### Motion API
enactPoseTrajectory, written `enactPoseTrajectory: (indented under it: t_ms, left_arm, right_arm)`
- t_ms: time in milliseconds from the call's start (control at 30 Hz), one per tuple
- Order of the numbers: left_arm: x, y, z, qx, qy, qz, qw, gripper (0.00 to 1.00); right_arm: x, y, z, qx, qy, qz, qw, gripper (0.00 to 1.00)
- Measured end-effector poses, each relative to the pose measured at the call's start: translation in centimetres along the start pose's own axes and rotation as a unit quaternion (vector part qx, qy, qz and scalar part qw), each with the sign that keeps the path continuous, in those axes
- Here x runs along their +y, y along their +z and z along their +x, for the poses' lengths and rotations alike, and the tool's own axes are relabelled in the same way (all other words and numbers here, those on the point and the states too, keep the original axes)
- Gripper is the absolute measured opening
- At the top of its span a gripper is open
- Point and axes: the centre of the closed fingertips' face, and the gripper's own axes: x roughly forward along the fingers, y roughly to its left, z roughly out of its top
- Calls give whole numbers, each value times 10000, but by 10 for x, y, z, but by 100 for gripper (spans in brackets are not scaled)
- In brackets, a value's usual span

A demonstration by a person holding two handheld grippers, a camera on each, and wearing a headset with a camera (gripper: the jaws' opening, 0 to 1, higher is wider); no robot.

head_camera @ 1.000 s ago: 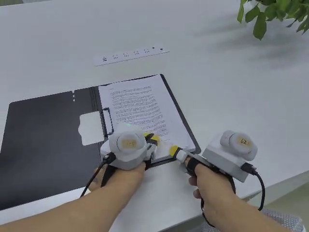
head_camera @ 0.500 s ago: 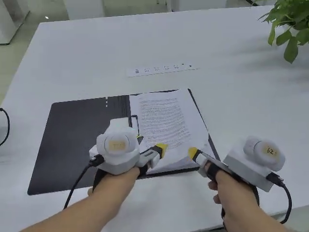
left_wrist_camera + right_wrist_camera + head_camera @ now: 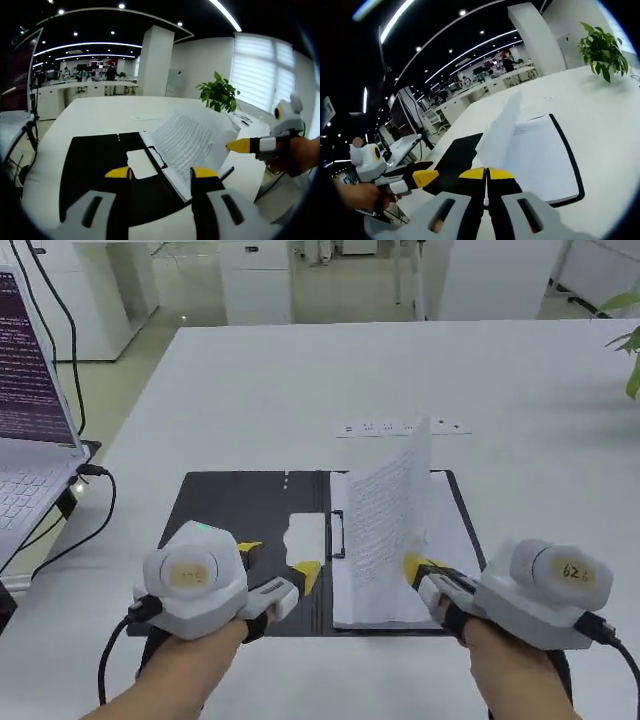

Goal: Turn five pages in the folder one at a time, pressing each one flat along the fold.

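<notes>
Up from flat since half a second ago: white printed paper page point(image 3: 392, 515), now standing nearly on edge above the right half of the open black plastic clip folder point(image 3: 230, 515), long axis running away from the person, free edge topmost. Hides part of the white paper stack point(image 3: 447, 530) beneath; print too small to read. Partly masked by that sheet in the head view, the right white-and-yellow handheld gripper point(image 3: 415, 570), pointing left and forward, yellow tips pressed together on the page's near edge. Over the folder's left cover, the left white-and-yellow handheld gripper point(image 3: 277, 562), level, jaws wide, holding nothing. Folder itself flat on the white table point(image 3: 250, 390), spine pointing away.
</notes>
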Motion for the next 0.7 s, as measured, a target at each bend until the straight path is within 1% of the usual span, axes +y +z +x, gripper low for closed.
enactPoseTrajectory:
  t_ms: [67,167,233,300,467,500,600,700]
  left_arm:
    - [8,1,-10,-45,121,-68,9999,47]
    - [18,0,-22,-92,237,-95,9996,48]
    - [24,0,-30,-108,308,-118,9994,48]
    - [30,0,-36,-122,374,-120,9992,49]
    - [43,4,-55,-196,536,-63,9984,49]
    - [47,3,-60,-206,583,-69,9981,49]
    - [54,2,-71,-198,678,-113,9974,48]
    - [61,-1,-84,-209,794,-167,9965,48]
  right_arm:
    - [10,0,3,44,96,-190,9998,0]
    - [24,0,7,85,235,-141,9996,0]
    - [34,-1,11,129,317,-327,9989,0]
    - [41,-3,14,185,397,-390,9983,0]
    - [60,-11,25,332,547,-577,9963,0]
    - [64,-14,28,379,562,-579,9960,0]
    - [73,-21,36,476,623,-634,9949,0]
    - [83,-31,44,629,678,-782,9926,0]
